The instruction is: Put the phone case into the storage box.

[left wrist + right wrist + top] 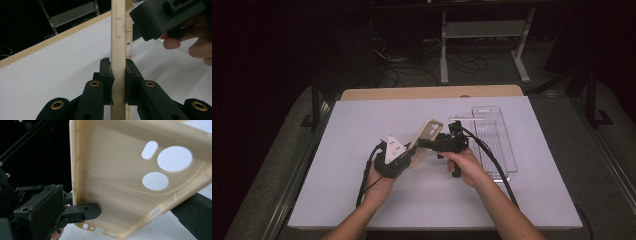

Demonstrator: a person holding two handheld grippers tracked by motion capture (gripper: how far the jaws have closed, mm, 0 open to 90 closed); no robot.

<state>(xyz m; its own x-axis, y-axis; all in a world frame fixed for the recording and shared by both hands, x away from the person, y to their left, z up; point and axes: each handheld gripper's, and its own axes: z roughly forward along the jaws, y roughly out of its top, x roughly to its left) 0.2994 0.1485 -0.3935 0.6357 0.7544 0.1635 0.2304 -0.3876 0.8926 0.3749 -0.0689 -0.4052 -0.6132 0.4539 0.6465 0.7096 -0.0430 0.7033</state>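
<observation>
Both grippers are gripping the beige phone case above the white table: left gripper clamping one edge, right gripper pinching the camera-hole end.

The white counter is bright and evenly lit, the room behind is nearly black. Shadows are soft. In the right gripper view the near phone case is slightly blurred.
</observation>
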